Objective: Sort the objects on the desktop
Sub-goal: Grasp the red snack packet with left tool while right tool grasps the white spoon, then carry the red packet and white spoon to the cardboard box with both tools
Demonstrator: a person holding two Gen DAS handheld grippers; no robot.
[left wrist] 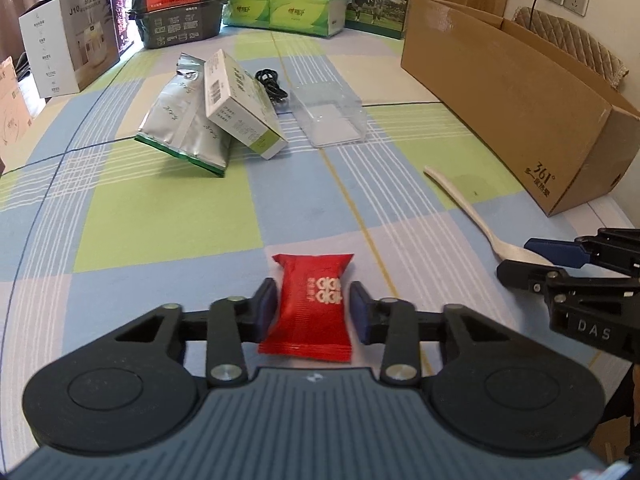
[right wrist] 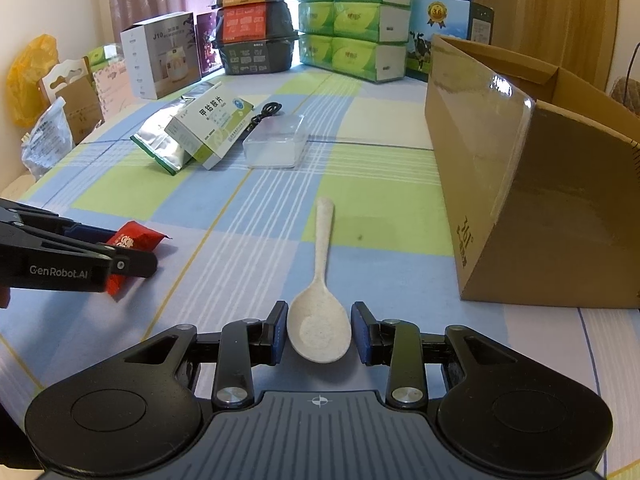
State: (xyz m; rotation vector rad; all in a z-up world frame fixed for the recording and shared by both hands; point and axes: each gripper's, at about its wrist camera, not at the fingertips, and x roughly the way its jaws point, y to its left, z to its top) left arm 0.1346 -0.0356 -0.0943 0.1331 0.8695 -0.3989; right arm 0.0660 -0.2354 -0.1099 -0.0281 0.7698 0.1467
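We had left gripper (left wrist: 314,312) spread around red packet (left wrist: 310,308) on tablecloth (left wrist: 160,216); right gripper (right wrist: 319,334) spread around spoon (right wrist: 319,328) bowl. Risk as we judged: rounded bowl squirting free, slick packet slipping.

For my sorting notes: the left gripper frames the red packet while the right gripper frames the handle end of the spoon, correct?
Not quite. In the right wrist view the right gripper frames the bowl end of the spoon; the handle points away. The left gripper does frame the red packet.

free: cloth ahead of spoon (right wrist: 319,312) | blocked right: cardboard box (right wrist: 532,184) | far-left: foil pouch (right wrist: 164,136)
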